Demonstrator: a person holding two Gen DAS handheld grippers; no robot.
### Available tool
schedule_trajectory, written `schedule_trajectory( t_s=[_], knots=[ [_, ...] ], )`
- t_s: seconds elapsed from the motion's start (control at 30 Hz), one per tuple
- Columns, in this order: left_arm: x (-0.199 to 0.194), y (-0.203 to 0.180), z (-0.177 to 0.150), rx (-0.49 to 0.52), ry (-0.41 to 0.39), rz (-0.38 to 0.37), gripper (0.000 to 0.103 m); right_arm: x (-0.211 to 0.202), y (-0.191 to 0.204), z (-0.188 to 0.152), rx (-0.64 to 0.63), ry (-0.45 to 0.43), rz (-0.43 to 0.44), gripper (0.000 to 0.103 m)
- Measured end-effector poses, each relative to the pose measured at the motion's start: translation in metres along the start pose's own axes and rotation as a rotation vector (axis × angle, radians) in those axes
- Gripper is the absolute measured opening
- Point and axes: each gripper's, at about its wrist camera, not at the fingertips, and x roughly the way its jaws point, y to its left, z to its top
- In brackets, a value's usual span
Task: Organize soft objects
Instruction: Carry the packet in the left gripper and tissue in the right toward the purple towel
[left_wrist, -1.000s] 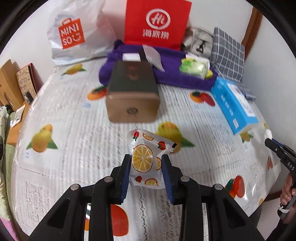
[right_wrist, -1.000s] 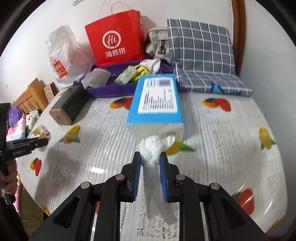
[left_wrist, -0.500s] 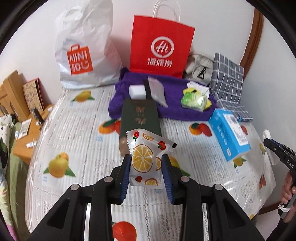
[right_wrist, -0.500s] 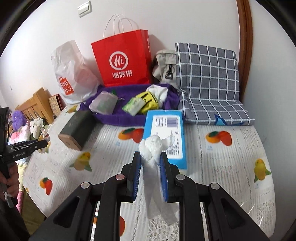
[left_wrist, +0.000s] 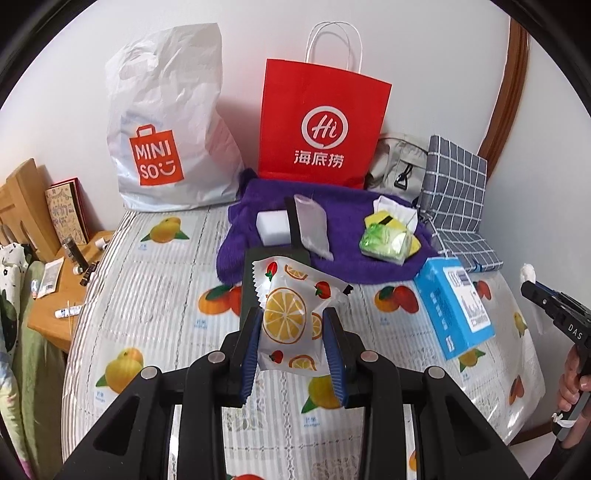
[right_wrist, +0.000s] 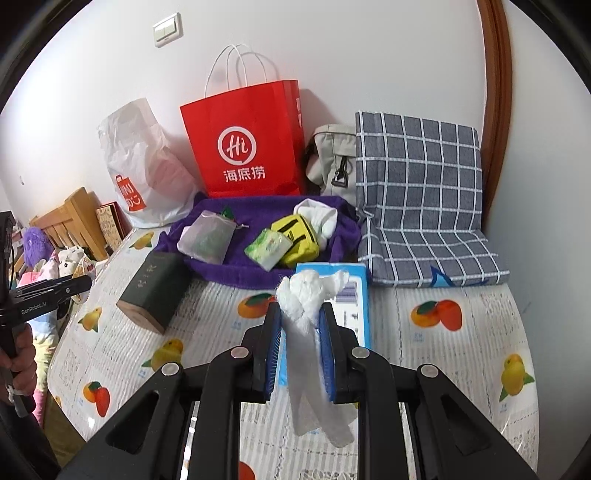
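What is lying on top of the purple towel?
On the purple towel lie a mesh pouch, a green tissue pack, a yellow pouch and a white cloth. The left view also shows a white block. What is beneath the pouches is covered.

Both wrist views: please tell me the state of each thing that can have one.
left hand-held gripper: shut on fruit-print packet
right hand-held gripper: shut on white tissue
red paper bag: upright
blue tissue box: lying flat
dark green box: lying on its side
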Motion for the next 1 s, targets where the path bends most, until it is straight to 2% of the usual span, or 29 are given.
schedule_trajectory(
  t_s=[0.47,1.0],
  knots=[
    [0.021,-0.003,0.032,0.004,-0.004,0.006,0.031,0.031,0.006,0.027,-0.017,0.007,0.015,0.020],
    [0.066,-0.015,0.076,0.013,0.005,-0.001,0.031,0.078,0.006,0.066,-0.046,0.005,0.047,0.020]
  ],
)
